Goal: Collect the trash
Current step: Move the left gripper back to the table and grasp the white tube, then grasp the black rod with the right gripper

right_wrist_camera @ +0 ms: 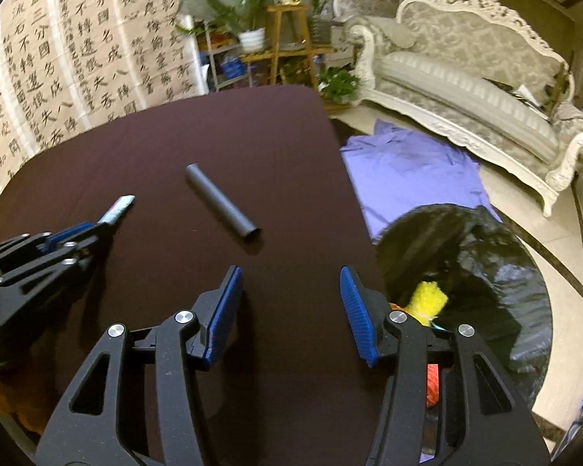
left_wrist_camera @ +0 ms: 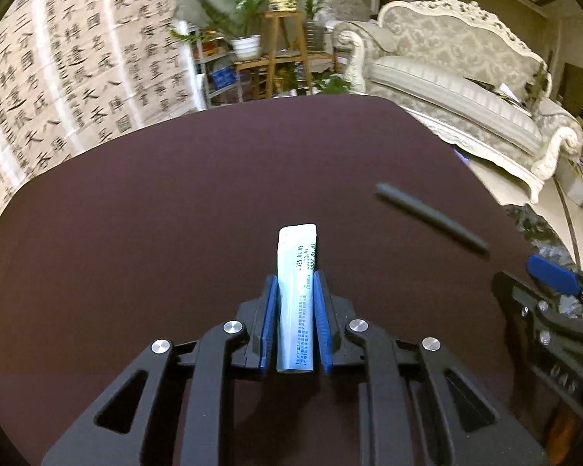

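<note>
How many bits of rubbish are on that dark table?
2: a pale blue printed tube clamped in the left hand-held gripper, and a dark grey cylinder lying loose near the middle. More may be outside the views.

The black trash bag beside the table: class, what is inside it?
Inside the black trash bag, a yellow fuzzy item and something orange-red show. The right gripper and the bag's folds cover anything deeper.

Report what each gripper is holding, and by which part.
The left gripper clamps a pale blue tube across its lower body, the flat crimped end sticking out ahead. The right gripper is open and holds nothing.
</note>
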`<state>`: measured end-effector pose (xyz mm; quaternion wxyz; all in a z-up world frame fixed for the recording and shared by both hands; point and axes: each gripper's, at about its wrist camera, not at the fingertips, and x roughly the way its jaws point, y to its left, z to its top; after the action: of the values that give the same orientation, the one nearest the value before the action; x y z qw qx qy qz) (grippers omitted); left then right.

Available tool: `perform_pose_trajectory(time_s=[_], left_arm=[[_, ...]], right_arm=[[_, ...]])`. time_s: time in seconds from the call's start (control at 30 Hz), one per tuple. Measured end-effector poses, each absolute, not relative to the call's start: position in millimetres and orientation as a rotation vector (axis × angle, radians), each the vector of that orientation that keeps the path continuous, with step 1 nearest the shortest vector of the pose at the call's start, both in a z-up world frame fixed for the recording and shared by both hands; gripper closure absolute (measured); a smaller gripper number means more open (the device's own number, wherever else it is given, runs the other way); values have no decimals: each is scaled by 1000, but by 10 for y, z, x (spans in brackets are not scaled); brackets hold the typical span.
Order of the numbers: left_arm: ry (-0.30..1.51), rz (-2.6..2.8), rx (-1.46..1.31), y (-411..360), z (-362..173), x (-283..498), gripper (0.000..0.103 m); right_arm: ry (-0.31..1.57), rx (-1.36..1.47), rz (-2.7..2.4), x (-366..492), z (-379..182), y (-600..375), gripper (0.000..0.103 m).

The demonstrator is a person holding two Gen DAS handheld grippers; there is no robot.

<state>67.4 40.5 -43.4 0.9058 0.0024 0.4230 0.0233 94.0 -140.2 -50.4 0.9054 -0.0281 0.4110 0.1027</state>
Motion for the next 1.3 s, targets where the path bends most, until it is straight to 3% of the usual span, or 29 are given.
perform_pose_trajectory(time_s=[0.47,0.57,0.63,0.7,0.9,1.3], left_arm=[[874,226,-80,1381,-438,482,83],[872,231,-86,1420,-434,456,83],[871,228,-90,1446,-431,458,83],[871,225,-90,1451,-430,458,83],[866,215,-92,1467,-443,449,83],[849,196,-93,1446,-422,417,83]], right_arm=[[863,-158,281,1288,-488,-819,45],[859,-172,284,1341,-479,-701,54],[858,-175,290,1349,-477,-668,67],[857,-179,294,1340,-479,-643,74],[857,-179,288,1254,-471,-594,90],[849,-127,273,946,-462,-593,90]])
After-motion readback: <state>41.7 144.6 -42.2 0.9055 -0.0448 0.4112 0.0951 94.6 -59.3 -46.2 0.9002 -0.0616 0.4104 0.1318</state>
